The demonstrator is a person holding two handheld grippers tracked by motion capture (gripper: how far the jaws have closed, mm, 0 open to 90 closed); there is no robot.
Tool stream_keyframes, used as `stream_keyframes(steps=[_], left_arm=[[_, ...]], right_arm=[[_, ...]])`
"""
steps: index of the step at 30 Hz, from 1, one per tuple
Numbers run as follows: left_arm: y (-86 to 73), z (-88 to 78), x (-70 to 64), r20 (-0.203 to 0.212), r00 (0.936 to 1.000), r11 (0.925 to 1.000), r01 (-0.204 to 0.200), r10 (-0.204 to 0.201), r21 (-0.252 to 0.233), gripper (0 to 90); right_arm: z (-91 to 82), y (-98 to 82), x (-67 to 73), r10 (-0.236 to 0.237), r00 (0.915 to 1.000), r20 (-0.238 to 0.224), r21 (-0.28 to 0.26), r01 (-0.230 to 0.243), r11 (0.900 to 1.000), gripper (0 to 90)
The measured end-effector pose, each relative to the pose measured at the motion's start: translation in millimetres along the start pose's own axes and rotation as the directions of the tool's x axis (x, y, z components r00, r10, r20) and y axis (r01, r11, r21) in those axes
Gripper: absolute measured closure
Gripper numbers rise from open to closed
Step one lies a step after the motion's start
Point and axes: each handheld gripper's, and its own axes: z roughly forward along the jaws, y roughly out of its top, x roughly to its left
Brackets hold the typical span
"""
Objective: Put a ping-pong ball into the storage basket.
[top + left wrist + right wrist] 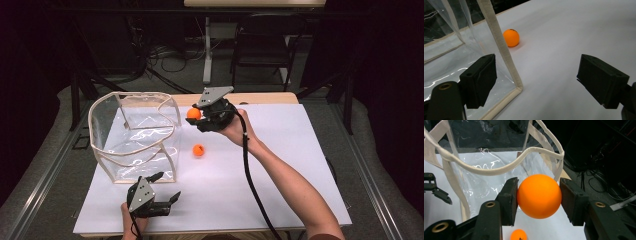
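My right gripper point(196, 116) is shut on an orange ball point(539, 195), raised above the table just right of a clear plastic bag point(135, 135) with cream trim. The ball point(193, 113) sits squeezed between both pads, facing the bag's open rim point(499, 168). A second orange ball point(198, 149) lies on the white table sheet point(280, 165) below it, also seen as the ball point(511, 37) beside the bag's corner edge point(504, 52). My left gripper point(167, 187) rests open at the table's front, by the bag's near corner, with nothing between its jaws.
The bag stands upright on the left half of the sheet. A black cable point(252, 185) trails from the right gripper along the forearm. Beyond the table are a chair point(262, 45), a desk leg and floor cables. The sheet's right half is bare.
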Motion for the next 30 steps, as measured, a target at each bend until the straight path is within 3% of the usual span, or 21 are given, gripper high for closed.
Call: stream_keyframes(steps=[30], left_arm=[[0.1, -1.1, 0.1, -0.001, 1.0000, 1.0000, 0.002, -0.002, -0.006, 15.8]], right_arm=[[7.3, 24.3, -0.7, -0.022, 0.9997, -0.009, -0.013, 0.022, 1.000, 50.7]])
